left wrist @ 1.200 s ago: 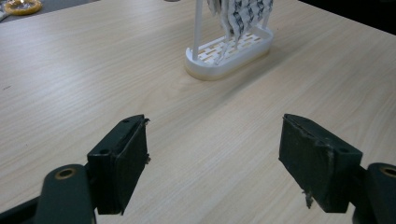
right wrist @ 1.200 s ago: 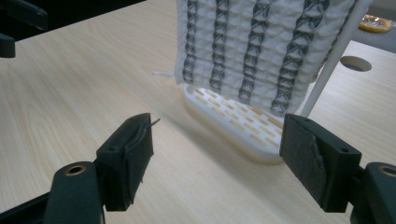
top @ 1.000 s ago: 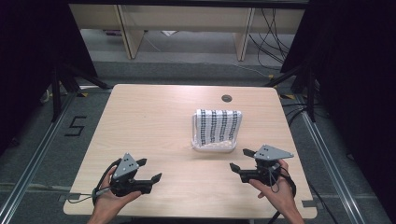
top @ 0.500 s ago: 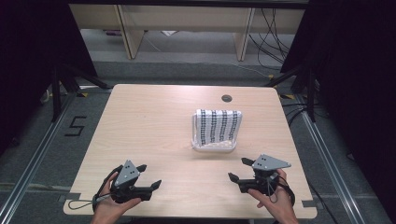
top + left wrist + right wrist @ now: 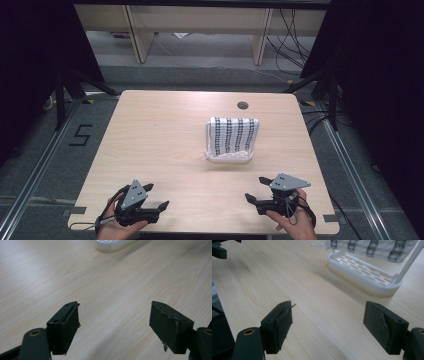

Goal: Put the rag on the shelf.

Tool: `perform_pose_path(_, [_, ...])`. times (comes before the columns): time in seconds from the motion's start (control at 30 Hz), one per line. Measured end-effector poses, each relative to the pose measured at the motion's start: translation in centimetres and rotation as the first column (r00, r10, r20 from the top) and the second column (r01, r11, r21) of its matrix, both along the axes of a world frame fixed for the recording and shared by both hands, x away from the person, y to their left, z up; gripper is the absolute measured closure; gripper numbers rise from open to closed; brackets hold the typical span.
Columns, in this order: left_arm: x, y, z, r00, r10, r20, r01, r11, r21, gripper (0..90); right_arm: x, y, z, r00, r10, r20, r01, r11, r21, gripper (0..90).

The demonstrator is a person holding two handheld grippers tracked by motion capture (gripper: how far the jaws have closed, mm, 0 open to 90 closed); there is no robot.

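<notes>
Claws sit nearest, both on the near side of the rack: left claw and right claw gape wide, holding nothing. Beyond them, the white rack stands mid-counter, a patterned cloth draped over it.

We hold two black grippers, the left gripper and the right gripper, each topped by a grey three-cornered plate with small dark dots, perhaps screws. A dark cable trails from each. Up close, our jaws are blocky black slabs with worn, fraying pads, small screw holes and brass-coloured pivot bushings at their bases.
</notes>
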State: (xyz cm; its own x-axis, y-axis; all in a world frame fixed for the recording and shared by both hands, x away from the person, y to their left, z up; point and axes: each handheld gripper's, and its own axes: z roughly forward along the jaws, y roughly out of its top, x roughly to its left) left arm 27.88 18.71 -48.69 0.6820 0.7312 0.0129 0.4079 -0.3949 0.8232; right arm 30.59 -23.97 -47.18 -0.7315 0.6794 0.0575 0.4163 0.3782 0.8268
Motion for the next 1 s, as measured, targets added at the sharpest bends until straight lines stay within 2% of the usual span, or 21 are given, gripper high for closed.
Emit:
perform_pose_path(0.03, [0.0, 0.0, -0.2, 1.0, 0.001, 0.003, -0.001, 1.0, -0.003, 23.0, 0.0, 0.0, -0.2, 1.0, 0.001, -0.008, -0.001, 1.0, -0.001, 23.3])
perform_pose_path(0.07, [-0.1, 0.3, -0.2, 0.9999, -0.012, 0.001, 0.012, 0.9993, 0.036, 23.0, 0.0, -0.1, -0.4, 0.9998, 0.013, -0.016, -0.013, 0.9999, -0.01, 23.0])
perform_pose_path(0.1, [-0.2, 0.2, -0.3, 1.0, -0.001, -0.002, 0.001, 0.9994, 0.034, 23.0, -0.1, 0.0, -0.6, 0.9992, 0.009, -0.038, -0.009, 1.0, -0.001, 22.7])
perform_pose_path(0.17, [-0.2, 0.4, -0.5, 1.0, -0.003, -0.003, 0.003, 0.999, 0.044, 23.0, -0.2, -0.1, -0.9, 0.9991, 0.005, -0.042, -0.006, 0.9999, -0.009, 22.1])
perform_pose_path(0.23, [-0.2, 0.5, -0.6, 1.0, -0.006, -0.007, 0.006, 0.9989, 0.047, 23.0, -0.1, -0.1, -1.2, 0.9983, 0.029, -0.05, -0.029, 0.9995, -0.01, 21.9])
perform_pose_path(0.27, [-0.2, 0.4, -0.7, 1.0, 0.004, -0.004, -0.004, 0.9993, 0.037, 23.0, -0.1, -0.2, -1.3, 0.9988, 0.015, -0.047, -0.015, 0.9998, -0.016, 21.6])
perform_pose_path(0.3, [-0.2, 0.4, -0.7, 0.9999, 0.01, -0.003, -0.01, 0.9991, 0.041, 23.0, -0.3, -0.1, -1.3, 0.9979, 0.005, -0.064, -0.006, 0.9999, -0.015, 21.0])
perform_pose_path(0.33, [-0.2, 0.3, -0.9, 1.0, 0.008, -0.004, -0.008, 0.9996, 0.028, 23.0, -0.1, -0.2, -1.4, 0.9985, 0.019, -0.052, -0.02, 0.9996, -0.021, 20.9])
perform_pose_path(0.37, [-0.2, 0.4, -0.9, 1.0, 0.001, -0.009, -0.001, 0.999, 0.045, 23.0, 0.0, -0.2, -1.5, 0.999, 0.015, -0.041, -0.016, 0.9995, -0.028, 21.0])
perform_pose_path(0.43, [-0.1, 0.4, -1.0, 0.9999, 0.0, -0.016, 0.001, 0.9983, 0.058, 23.0, 0.1, -0.2, -1.7, 0.9979, 0.03, -0.058, -0.03, 0.9995, -0.01, 20.9])
perform_pose_path(0.53, [0.0, 0.2, -1.3, 0.9998, 0.001, -0.019, 0.0, 0.999, 0.044, 23.0, 0.0, -0.2, -1.6, 0.9978, 0.014, -0.064, -0.015, 0.9998, -0.016, 21.0])
perform_pose_path(0.57, [0.0, 0.4, -1.3, 0.9998, -0.002, -0.019, 0.004, 0.9975, 0.071, 23.0, 0.0, -0.2, -1.6, 0.9978, 0.015, -0.064, -0.016, 0.9997, -0.018, 21.0])
perform_pose_path(0.67, [0.1, 0.3, -1.4, 0.9997, -0.002, -0.026, 0.004, 0.9974, 0.073, 23.0, 0.0, -0.2, -1.7, 0.9977, 0.023, -0.063, -0.024, 0.9994, -0.023, 21.0])
perform_pose_path(0.7, [0.1, 0.2, -1.5, 0.9996, -0.002, -0.028, 0.003, 0.9981, 0.061, 22.9, 0.0, -0.2, -1.7, 0.9979, 0.018, -0.062, -0.019, 0.9995, -0.024, 21.0])
perform_pose_path(0.73, [0.1, 0.3, -1.5, 0.9995, -0.01, -0.03, 0.012, 0.997, 0.076, 22.8, 0.0, -0.1, -1.7, 0.9977, 0.025, -0.063, -0.026, 0.9994, -0.022, 21.0])
perform_pose_path(0.77, [0.1, 0.1, -1.7, 0.9996, 0.006, -0.027, -0.004, 0.9986, 0.053, 22.6, 0.0, -0.2, -1.7, 0.9982, 0.015, -0.058, -0.017, 0.9994, -0.029, 21.0])
perform_pose_path(0.8, [0.1, 0.1, -1.7, 0.9996, 0.004, -0.027, -0.003, 0.9985, 0.055, 22.4, 0.0, -0.1, -1.8, 0.9982, 0.016, -0.057, -0.018, 0.9994, -0.029, 21.0])
perform_pose_path(0.83, [0.2, 0.4, -1.5, 0.9996, -0.009, -0.028, 0.012, 0.9956, 0.093, 22.0, 0.1, -0.1, -1.8, 0.9979, 0.03, -0.057, -0.031, 0.9991, -0.028, 21.0])
perform_pose_path(0.9, [0.1, 0.3, -1.5, 0.9996, -0.001, -0.027, 0.003, 0.9969, 0.078, 21.7, 0.1, -0.1, -1.8, 0.9975, 0.032, -0.063, -0.034, 0.999, -0.03, 21.0])
perform_pose_path(1.0, [0.2, 0.4, -1.4, 0.9996, -0.001, -0.03, 0.004, 0.9964, 0.085, 21.1, 0.0, 0.0, -1.8, 0.9972, 0.024, -0.071, -0.026, 0.9992, -0.029, 21.0])
